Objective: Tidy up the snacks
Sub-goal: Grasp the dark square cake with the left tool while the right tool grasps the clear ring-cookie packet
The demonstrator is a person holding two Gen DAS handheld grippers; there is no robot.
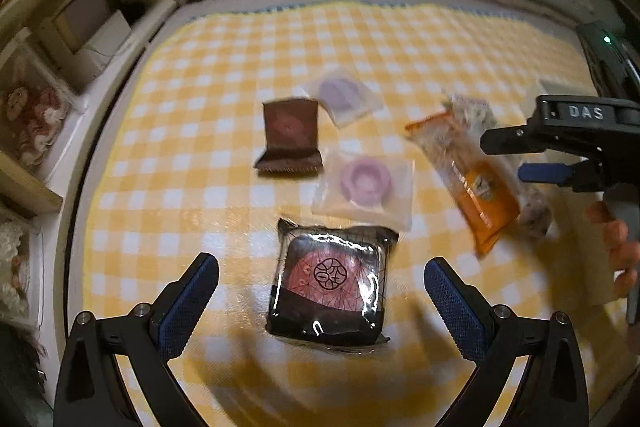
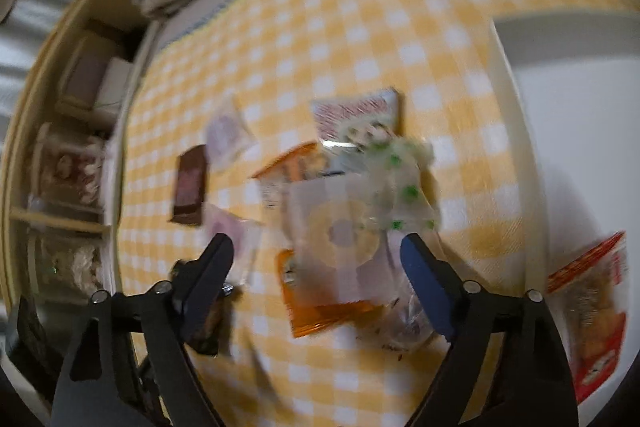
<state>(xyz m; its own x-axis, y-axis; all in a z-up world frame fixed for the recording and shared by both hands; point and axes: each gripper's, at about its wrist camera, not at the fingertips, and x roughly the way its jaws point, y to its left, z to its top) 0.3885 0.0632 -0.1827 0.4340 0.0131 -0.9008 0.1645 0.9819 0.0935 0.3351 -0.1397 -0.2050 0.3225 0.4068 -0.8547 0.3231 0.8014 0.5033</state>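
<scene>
Warm, fairly dim indoor light falls from overhead. Soft shadows of the gripper arms lie on the checked cloth (image 1: 224,75). Glare glints off the dark wrapped snack (image 1: 330,283). The left wrist view is mildly smeared; the right wrist view is heavily motion-blurred. Fisheye bending curves the shelf (image 1: 52,39), with corners black.

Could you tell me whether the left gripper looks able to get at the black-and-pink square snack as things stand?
Probably yes: the left gripper is open, its fingers either side of the black-and-pink square snack, nothing lying on it.
</scene>
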